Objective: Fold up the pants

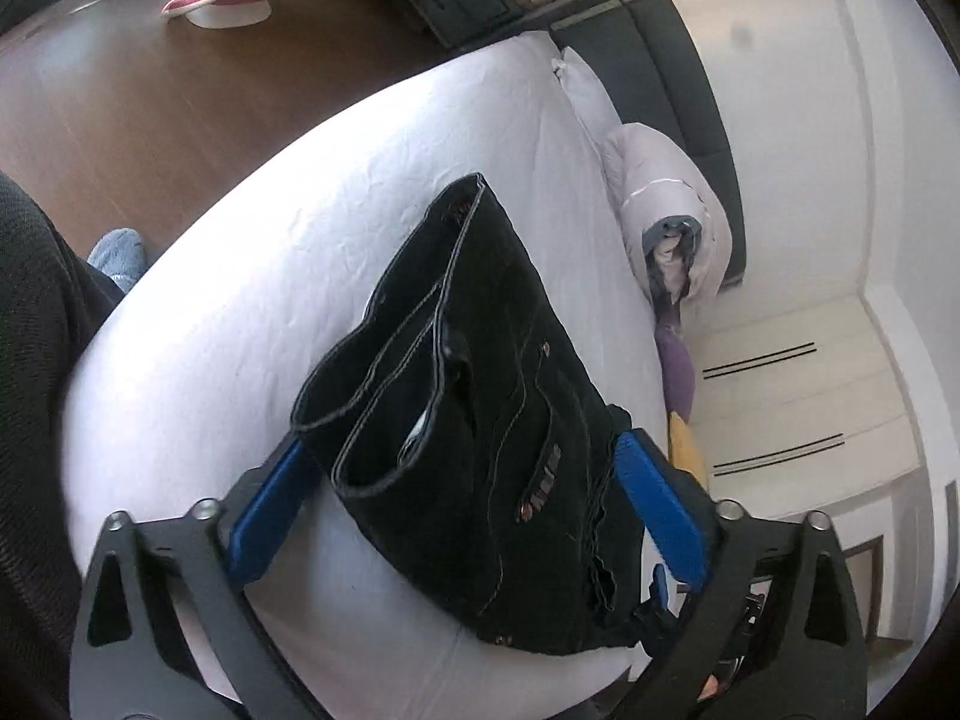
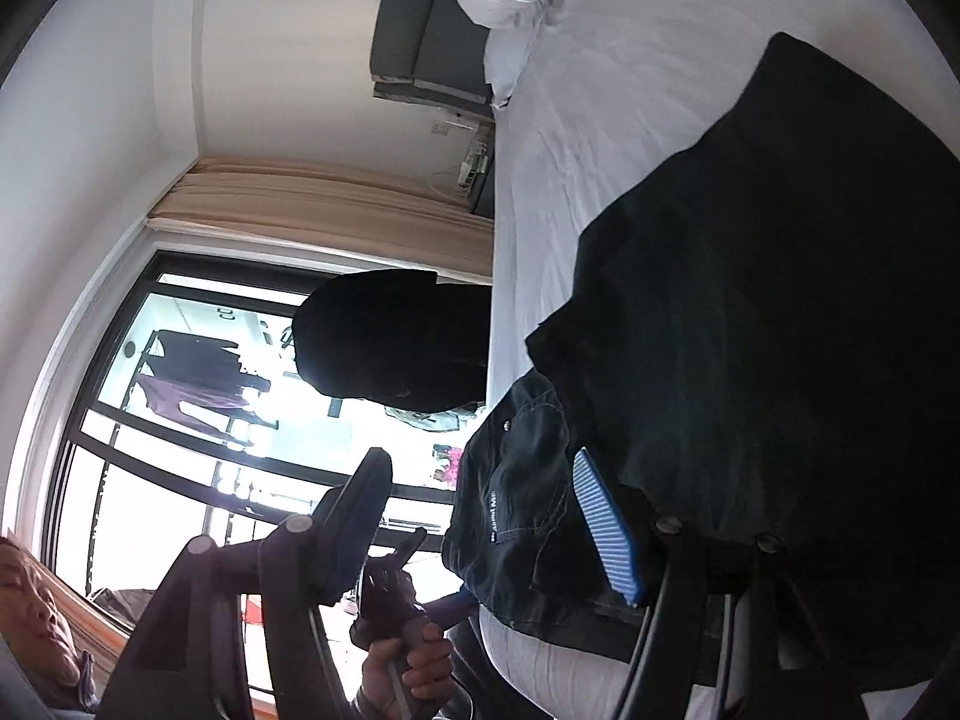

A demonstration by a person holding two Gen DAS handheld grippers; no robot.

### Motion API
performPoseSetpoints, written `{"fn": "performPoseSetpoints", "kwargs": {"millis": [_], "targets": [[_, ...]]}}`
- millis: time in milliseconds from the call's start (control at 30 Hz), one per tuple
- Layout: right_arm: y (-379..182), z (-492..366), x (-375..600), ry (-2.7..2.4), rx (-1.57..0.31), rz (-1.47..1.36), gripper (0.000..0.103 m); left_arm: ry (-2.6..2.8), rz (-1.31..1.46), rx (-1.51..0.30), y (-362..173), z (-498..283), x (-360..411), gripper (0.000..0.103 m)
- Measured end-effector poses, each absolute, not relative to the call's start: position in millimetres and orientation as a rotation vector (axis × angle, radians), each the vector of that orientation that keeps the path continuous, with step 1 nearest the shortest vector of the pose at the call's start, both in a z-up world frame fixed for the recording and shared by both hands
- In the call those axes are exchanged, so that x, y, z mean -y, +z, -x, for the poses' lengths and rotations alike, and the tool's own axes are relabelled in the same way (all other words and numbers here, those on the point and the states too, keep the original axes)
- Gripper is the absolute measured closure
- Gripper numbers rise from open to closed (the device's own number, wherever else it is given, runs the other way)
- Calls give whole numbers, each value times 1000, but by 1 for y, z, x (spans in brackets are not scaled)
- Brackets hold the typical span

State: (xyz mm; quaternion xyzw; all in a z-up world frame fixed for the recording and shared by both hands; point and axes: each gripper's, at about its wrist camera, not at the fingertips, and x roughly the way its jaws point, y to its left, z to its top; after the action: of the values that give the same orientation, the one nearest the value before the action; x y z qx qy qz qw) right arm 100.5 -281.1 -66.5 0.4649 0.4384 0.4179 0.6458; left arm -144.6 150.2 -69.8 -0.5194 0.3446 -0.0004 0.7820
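Note:
Black jeans (image 1: 480, 408) lie folded into a thick bundle on the white bed (image 1: 300, 252), waistband end near me, cuffs on top. My left gripper (image 1: 468, 480) is open, its blue fingers (image 1: 270, 498) straddling the bundle's near end on both sides. In the right wrist view the jeans (image 2: 780, 330) fill the right side. My right gripper (image 2: 492, 510) is open; its blue ribbed finger (image 2: 606, 534) lies against the denim, the other finger stands free to the left. The left gripper's handle and hand (image 2: 402, 648) show below.
A rolled white duvet (image 1: 666, 210) and pillow (image 1: 582, 90) lie at the bed's head by a dark headboard (image 1: 678, 60). Brown floor (image 1: 150, 90) lies beyond the bed's left edge. A window (image 2: 240, 420) and beige curtain (image 2: 330, 198) are beside the bed.

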Motion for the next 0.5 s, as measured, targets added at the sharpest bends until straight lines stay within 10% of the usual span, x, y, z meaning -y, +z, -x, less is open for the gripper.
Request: {"fn": "performPoseSetpoints", "kwargs": {"millis": [200, 500], "targets": [[-69, -108, 276, 927, -1052, -1028, 36, -12, 1140, -817, -81, 130, -141, 73], [-89, -126, 249, 787, -1271, -858, 39, -17, 1103, -818, -66, 124, -139, 87]]}}
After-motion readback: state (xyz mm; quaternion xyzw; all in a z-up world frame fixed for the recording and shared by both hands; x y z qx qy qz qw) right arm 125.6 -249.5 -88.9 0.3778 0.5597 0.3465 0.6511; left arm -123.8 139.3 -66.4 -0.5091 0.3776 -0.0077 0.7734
